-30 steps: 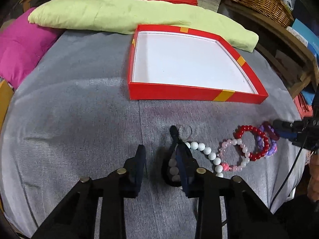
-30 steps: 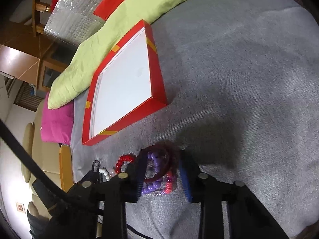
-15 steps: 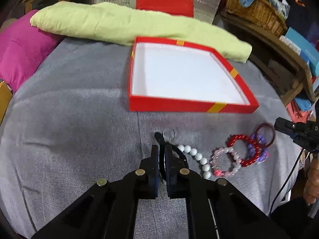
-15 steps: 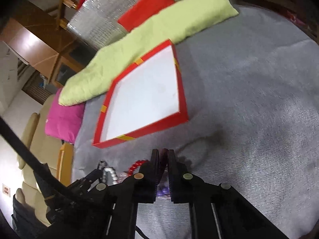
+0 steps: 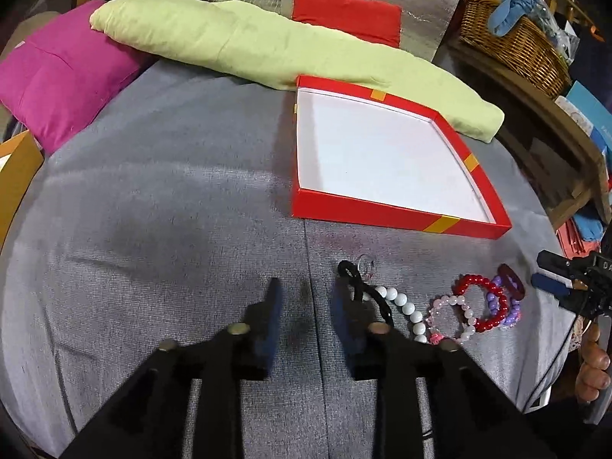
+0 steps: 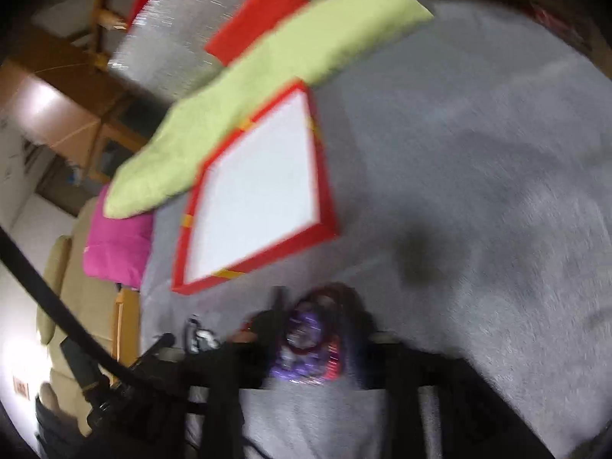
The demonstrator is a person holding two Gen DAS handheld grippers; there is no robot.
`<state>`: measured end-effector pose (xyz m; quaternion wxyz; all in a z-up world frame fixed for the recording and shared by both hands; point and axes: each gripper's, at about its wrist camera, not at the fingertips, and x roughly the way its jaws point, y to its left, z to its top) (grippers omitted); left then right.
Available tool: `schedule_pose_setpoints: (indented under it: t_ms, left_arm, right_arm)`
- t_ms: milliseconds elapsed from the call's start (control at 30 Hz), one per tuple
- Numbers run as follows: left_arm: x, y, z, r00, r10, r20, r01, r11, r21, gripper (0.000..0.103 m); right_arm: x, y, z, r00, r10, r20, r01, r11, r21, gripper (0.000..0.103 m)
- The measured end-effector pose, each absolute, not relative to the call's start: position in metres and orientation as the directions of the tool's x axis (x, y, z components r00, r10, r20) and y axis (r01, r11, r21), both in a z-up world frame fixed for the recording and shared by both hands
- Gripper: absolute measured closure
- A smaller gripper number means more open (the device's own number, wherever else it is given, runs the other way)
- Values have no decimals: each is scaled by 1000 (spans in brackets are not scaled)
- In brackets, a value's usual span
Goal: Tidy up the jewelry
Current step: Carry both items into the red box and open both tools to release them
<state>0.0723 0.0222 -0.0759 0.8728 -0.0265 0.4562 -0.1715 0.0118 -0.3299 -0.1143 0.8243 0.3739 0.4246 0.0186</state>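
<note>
Jewelry lies in row on grey cloth, near side of red box: black-and-white bead strand, pink bracelet, red bracelet, purple bracelet. Box white inside, nothing in it. Left gripper jaws opening, only bare cloth between; black strand just beside right finger. Right gripper jaws opening, purple and red bracelets between fingers, view blurred, pads seem apart from beads. Green pillow behind box.
</note>
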Motion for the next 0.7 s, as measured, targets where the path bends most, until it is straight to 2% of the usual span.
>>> schedule_pose_setpoints:
  t_ms: [167,267,300,333,367,400,533,700]
  left_arm:
    - [78,11,-78,496,-374,-784,314,919,-239,66]
    - [84,4,-85,471,-379,-796,321,915,-246,66]
    - [87,2,-88,463,-385,-799,326,912,-250,72]
    - [87,1,-89,459,-391,-798,333,908,-253,78]
    - [88,0,-90,456,-397,-796,339,905,-257,89]
    - [88,-2,-91,455,-401,-795,348,902,-256,93]
    - [85,-5,-87,464,-396,-793,367,900,-235,98]
    - [84,4,-81,489,-386,-782,354,907,-227,98]
  right_arm:
    - [16,-330,-121,622,339,-706,300,730,614,46]
    - [25,-321,-128,588,365,-721,295,734,612,62]
    - [26,-318,-130,579,359,-731,300,741,601,72]
    - [27,-316,-132,573,351,-740,302,749,589,78]
    - [29,-313,-132,571,348,-743,295,758,582,89]
    - [30,-310,-130,578,353,-736,275,764,583,95]
    - [25,-300,-112,629,291,-721,228,817,529,96]
    - [21,-294,-98,681,306,-666,161,824,543,96]
